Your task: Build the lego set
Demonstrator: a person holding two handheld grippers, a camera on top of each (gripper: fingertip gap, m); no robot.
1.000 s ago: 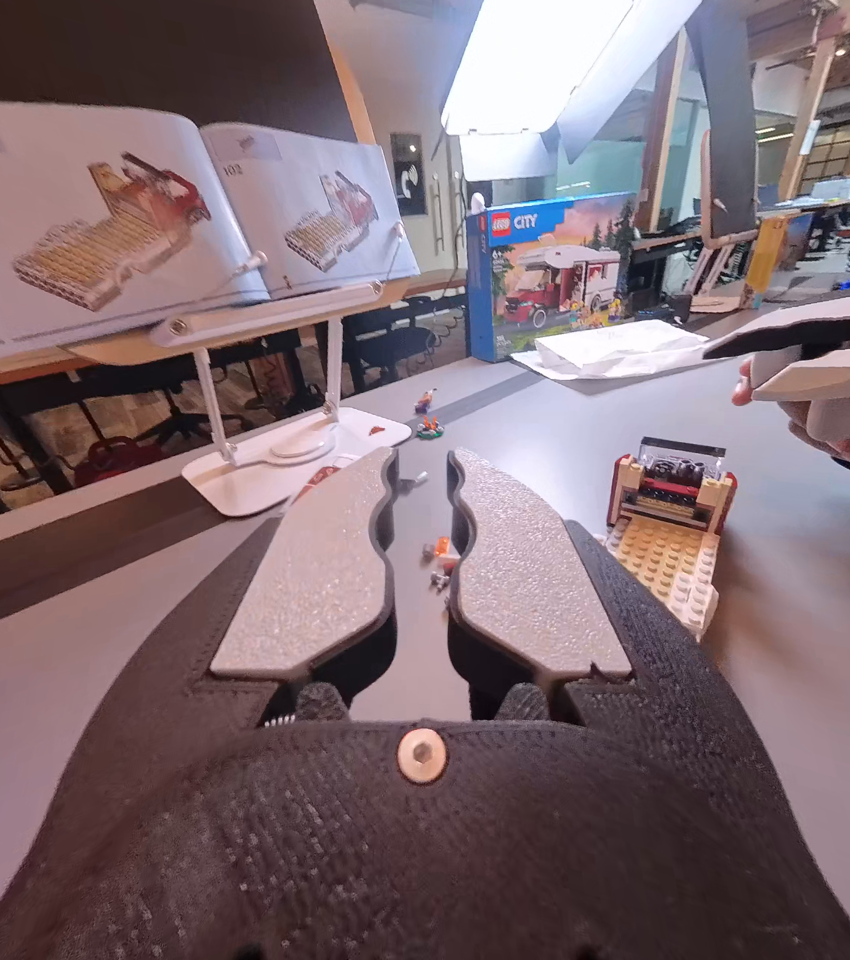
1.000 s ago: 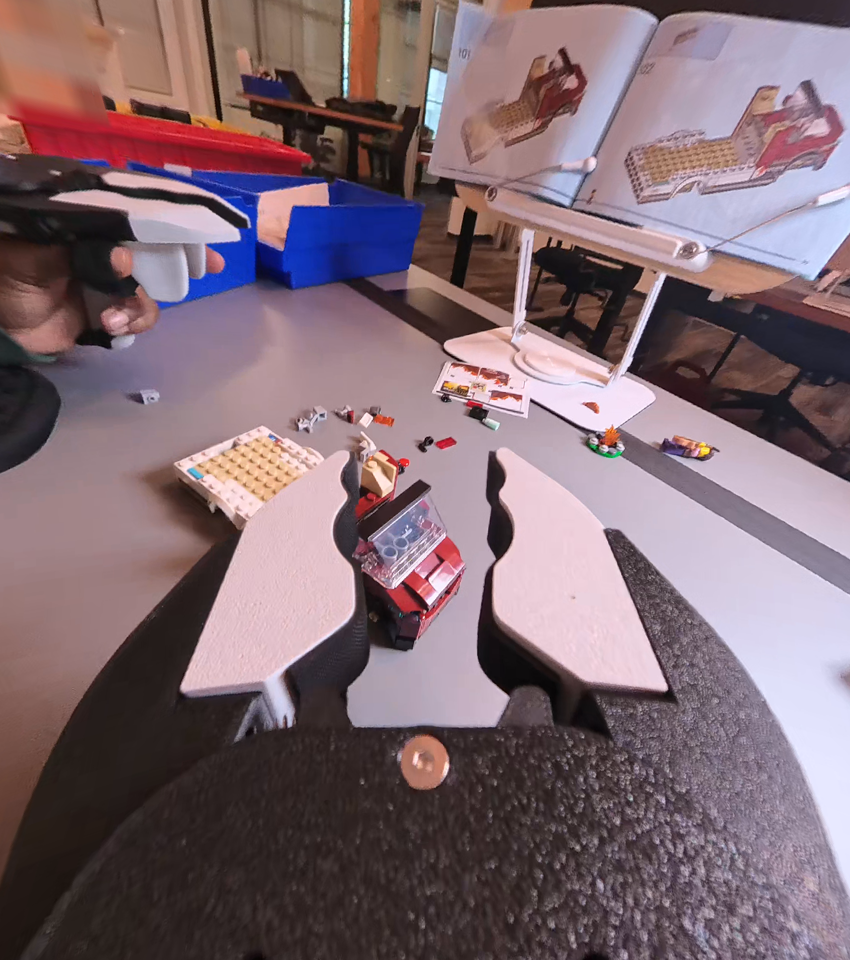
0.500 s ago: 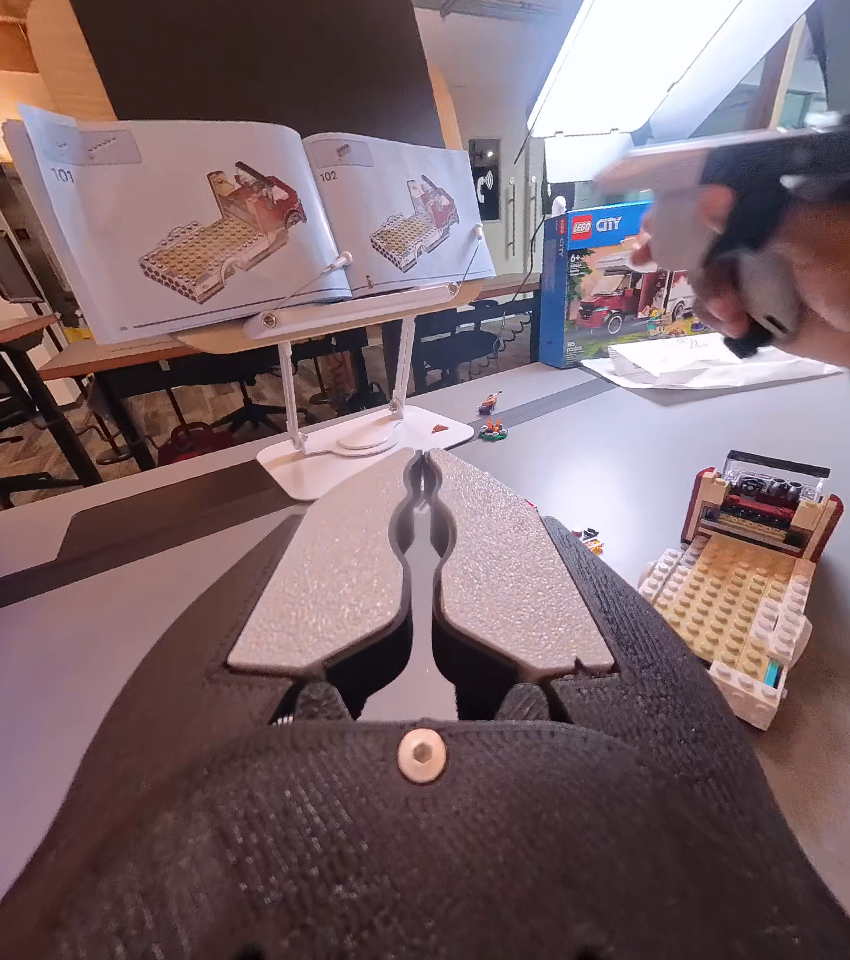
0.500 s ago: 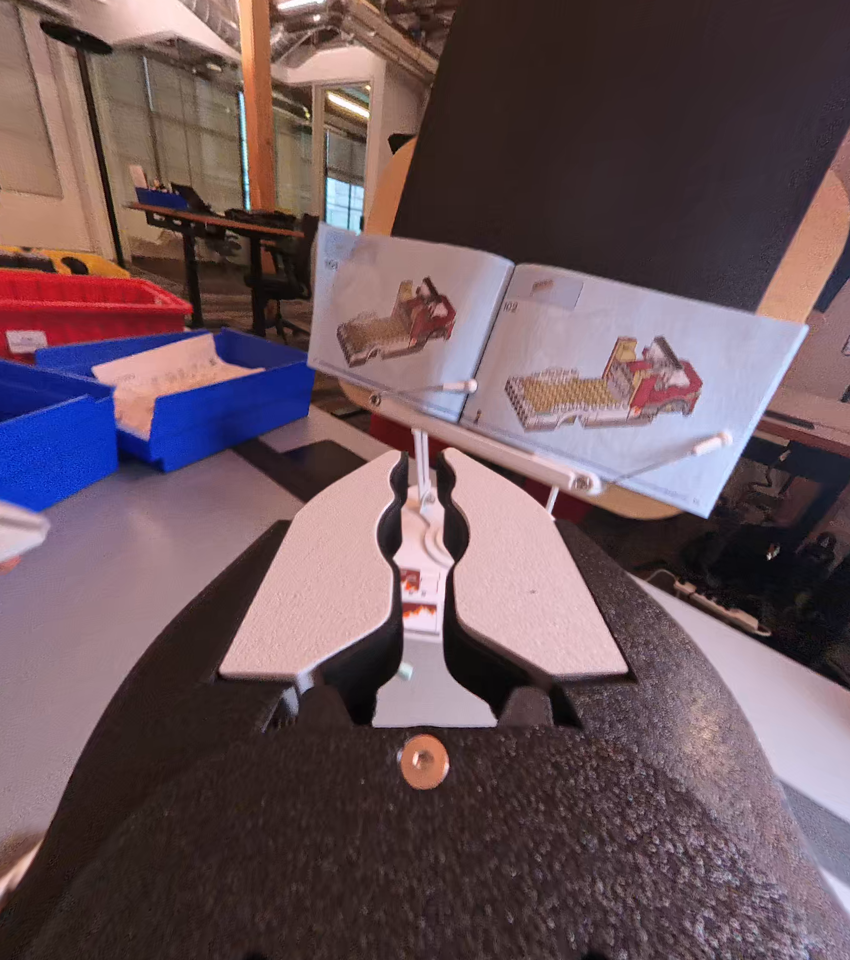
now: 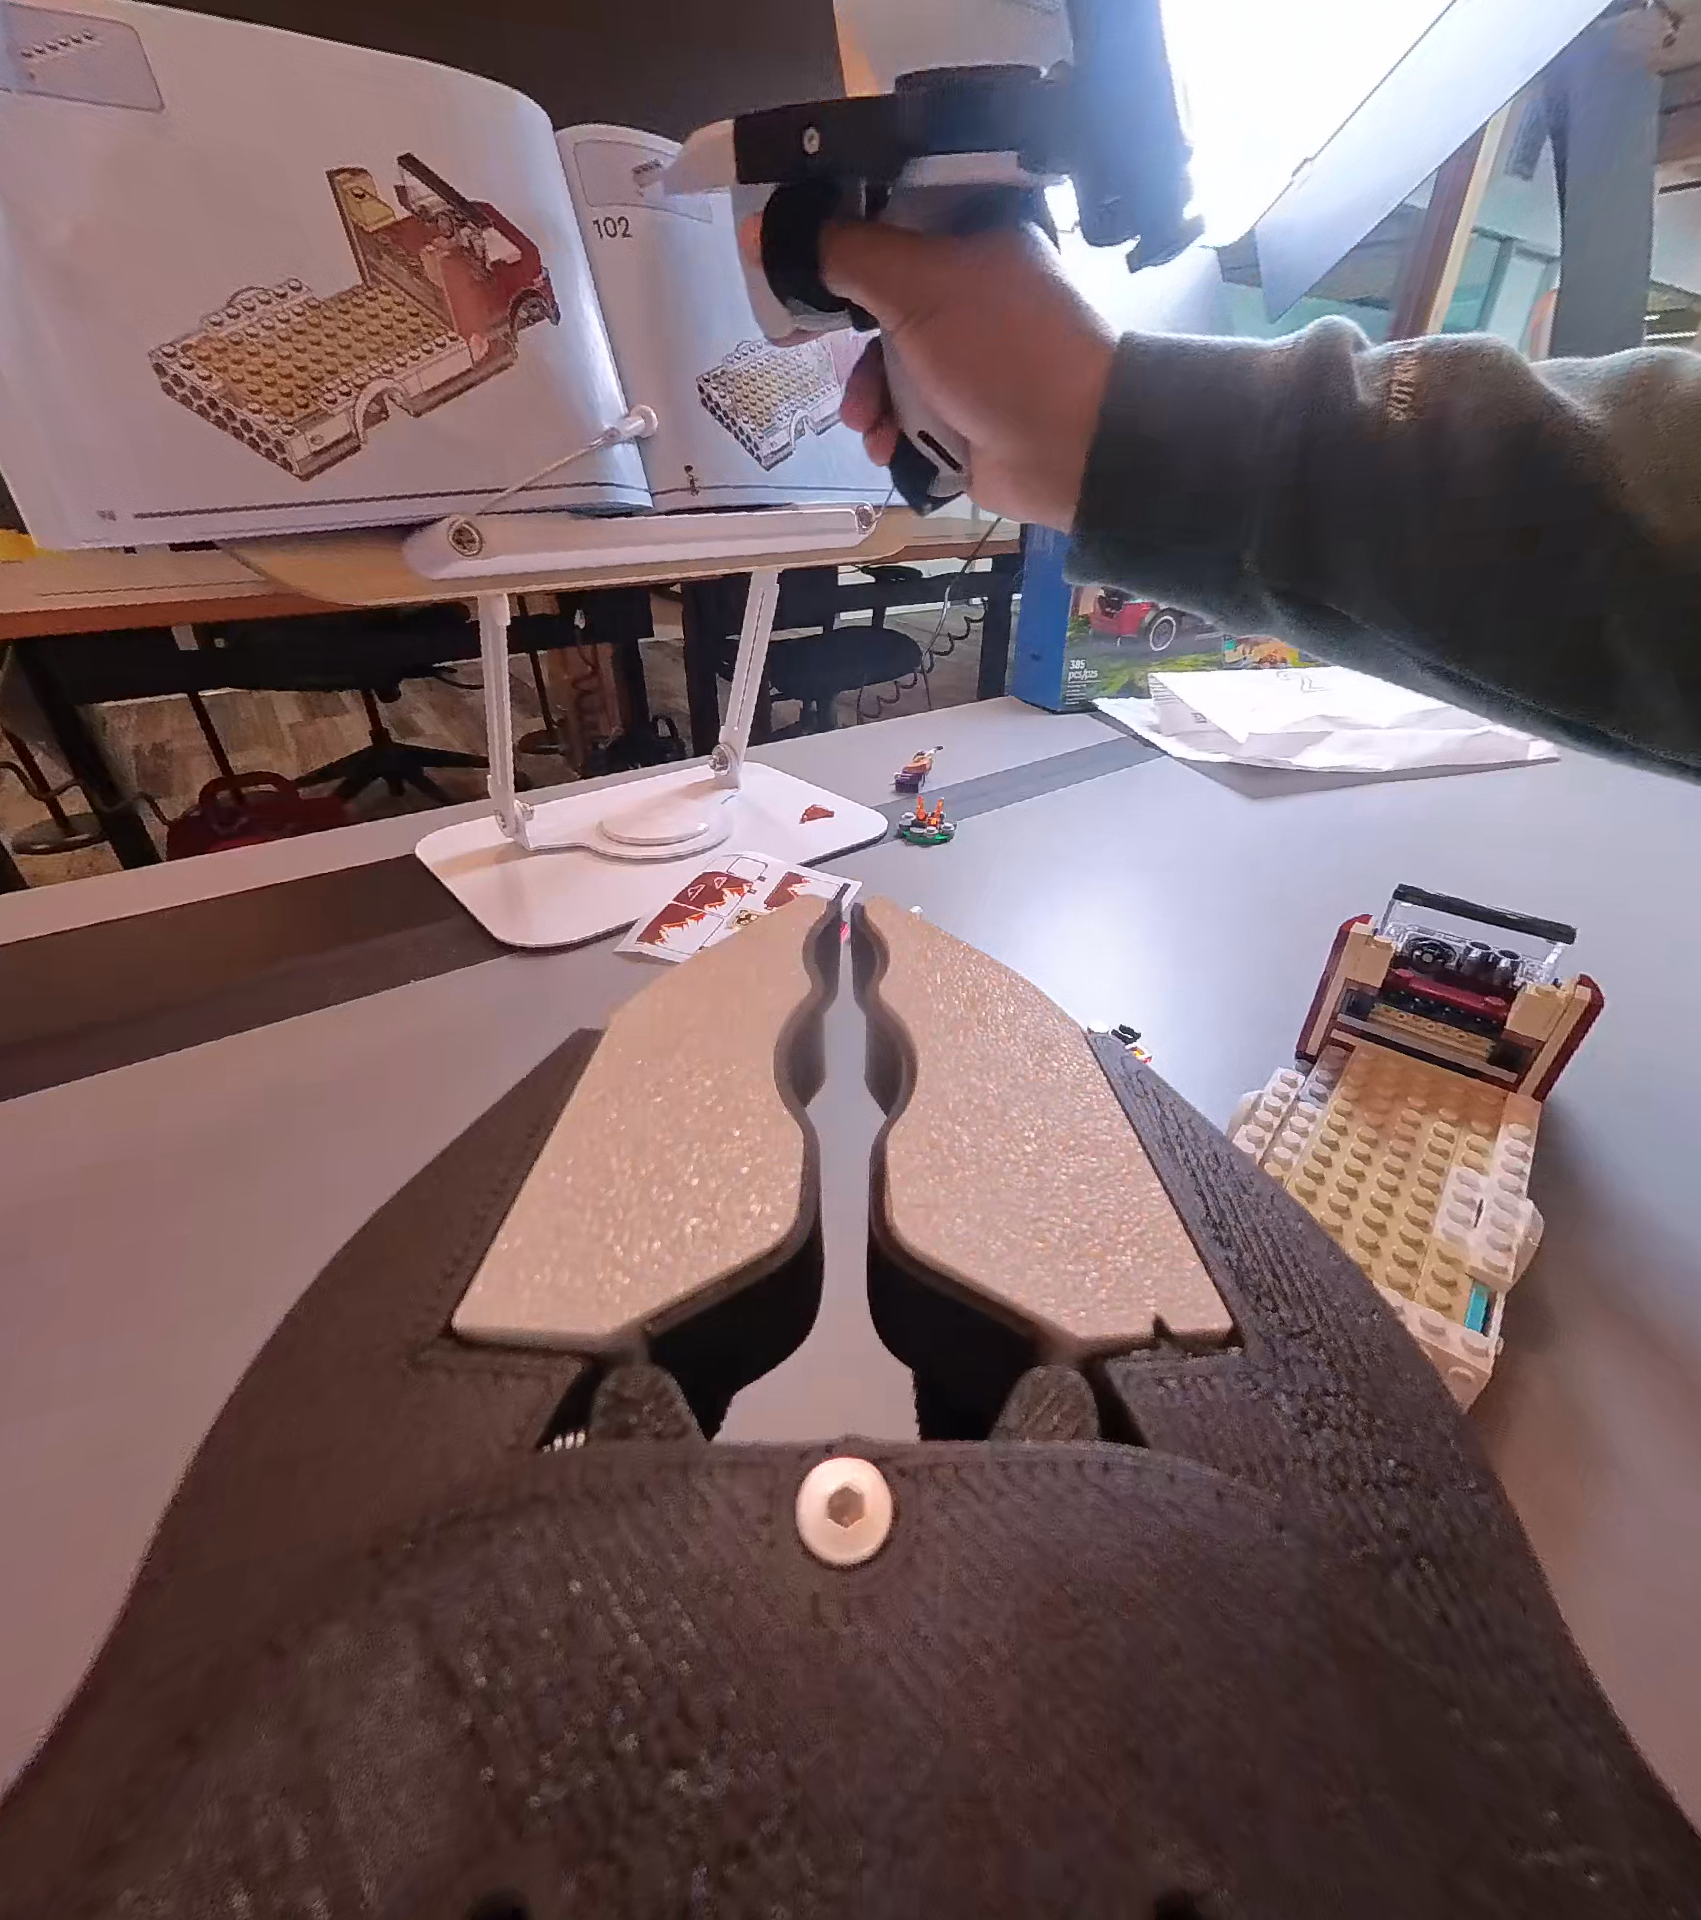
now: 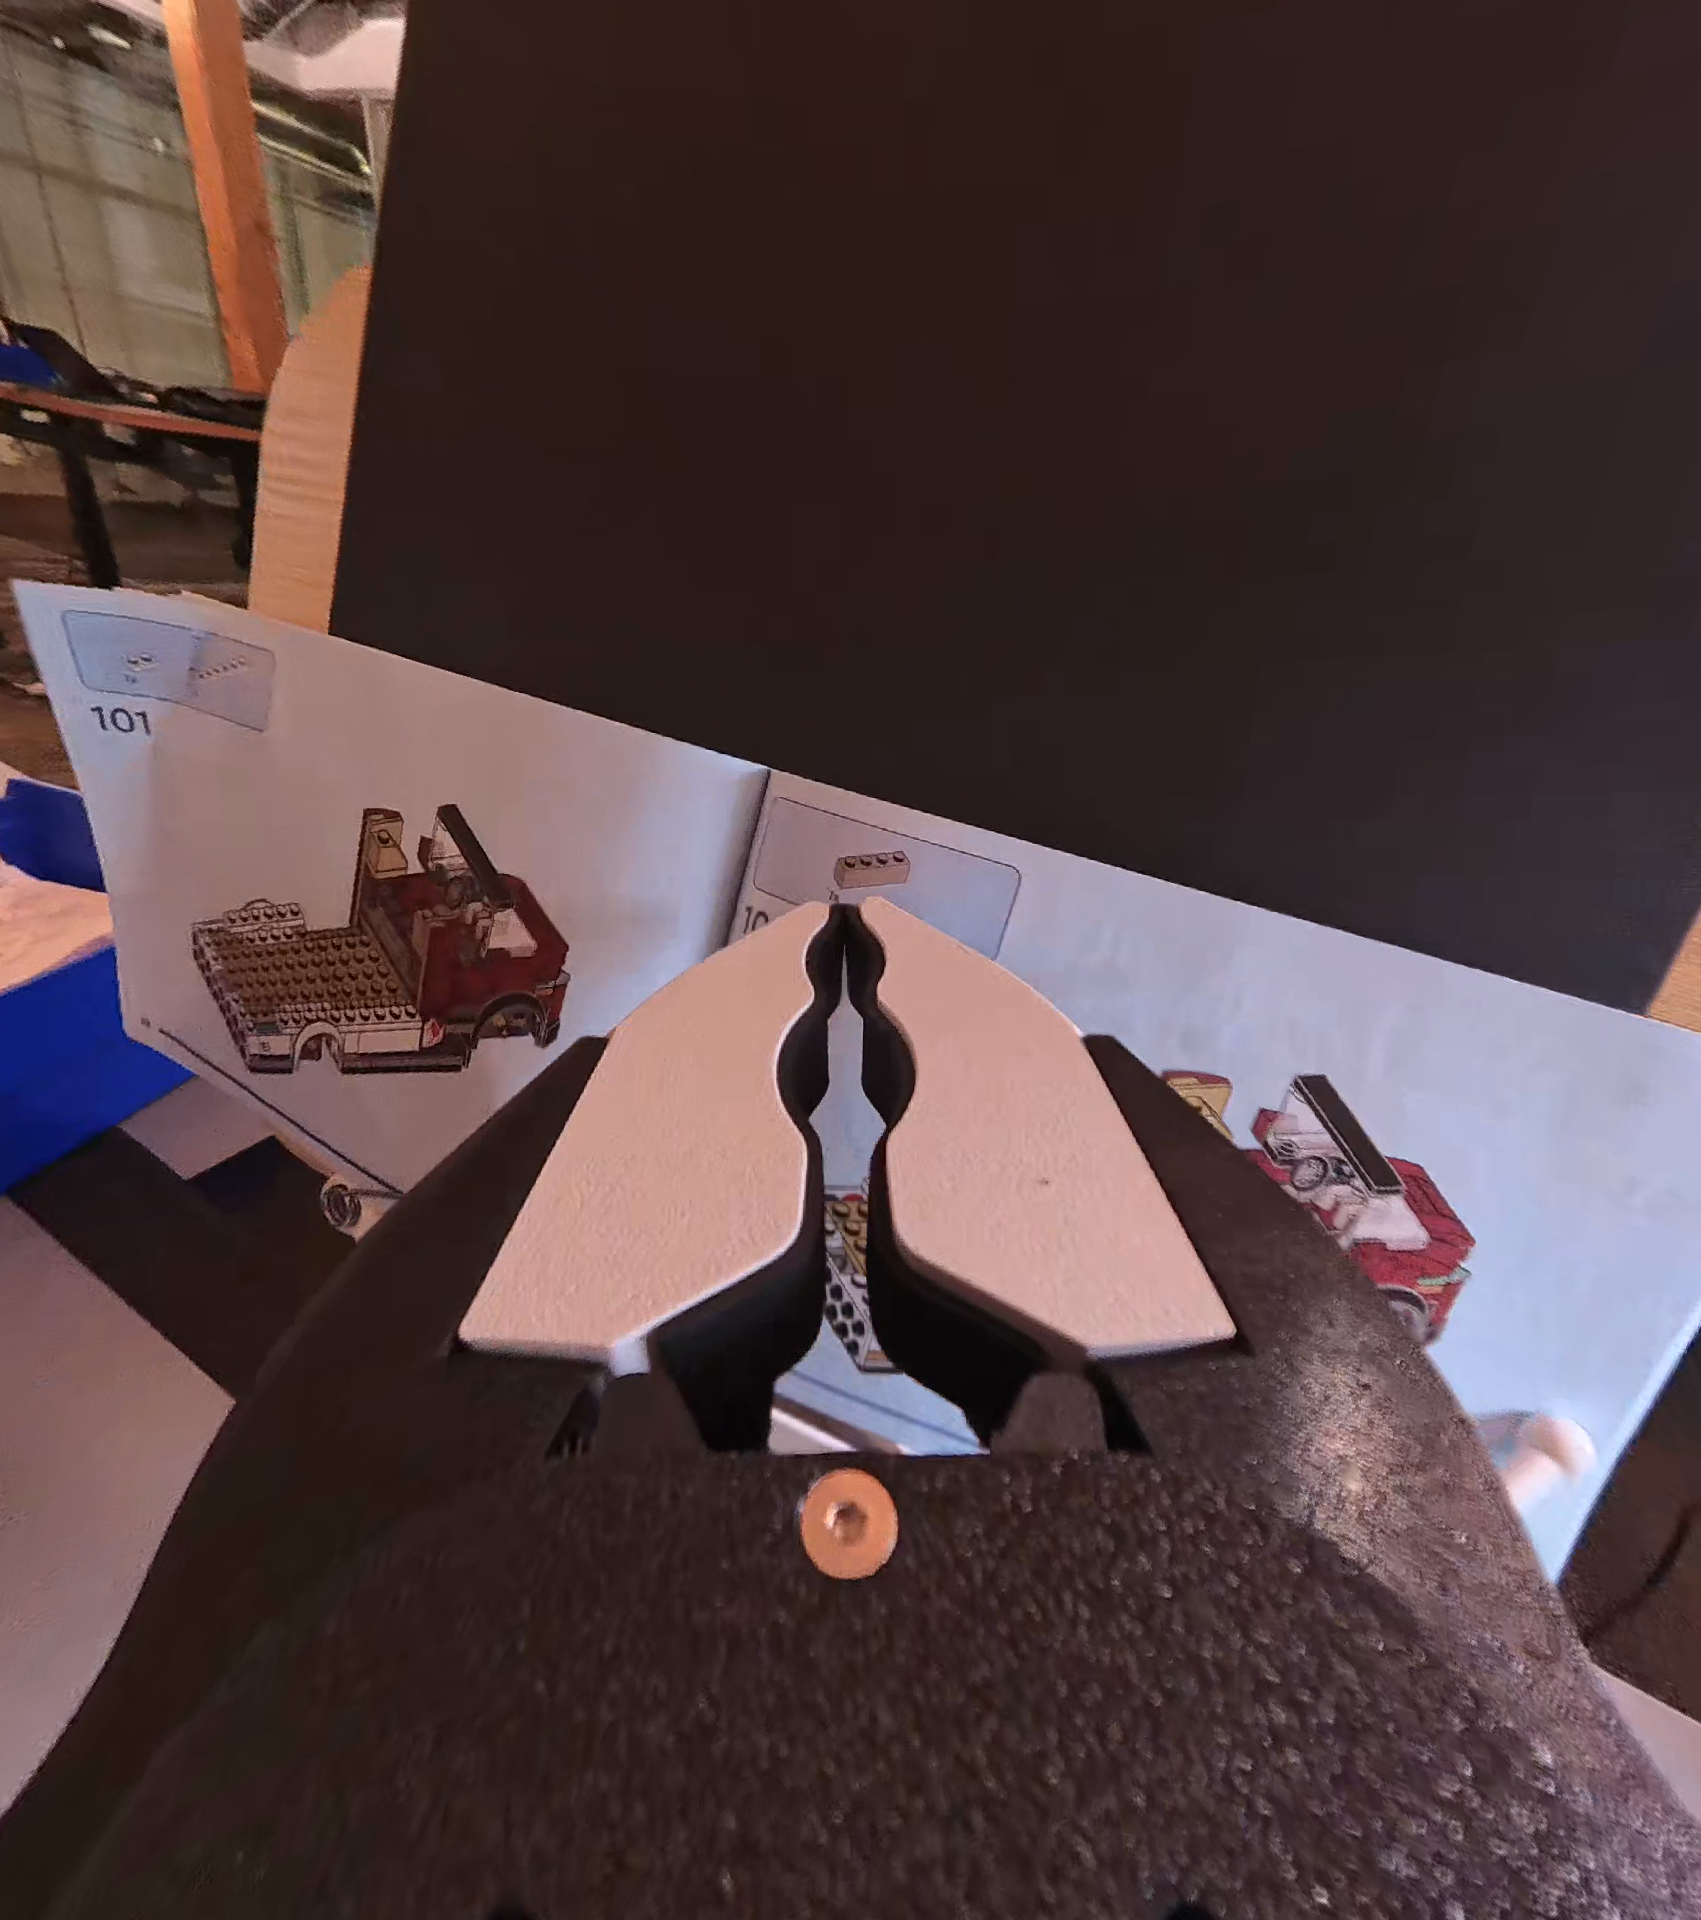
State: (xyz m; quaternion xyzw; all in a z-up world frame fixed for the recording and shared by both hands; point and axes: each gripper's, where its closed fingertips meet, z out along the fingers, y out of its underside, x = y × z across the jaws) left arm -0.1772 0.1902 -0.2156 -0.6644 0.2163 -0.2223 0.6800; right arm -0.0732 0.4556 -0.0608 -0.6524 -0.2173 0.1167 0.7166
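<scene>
Here, printed booklet (image 6: 430, 831) before right tool (image 6: 847, 914)

The left gripper (image 5: 847, 920) has a black, rough printed body, two pale grainy fingers (image 5: 664, 1148) with wavy inner edges, and one light screw (image 5: 844, 1509) at 6 o'clock. The right gripper (image 6: 850, 912) looks the same, with a copper-toned screw (image 6: 847, 1524). The sleeve (image 5: 1448, 540) at 2 o'clock seems dark olive-green.
</scene>
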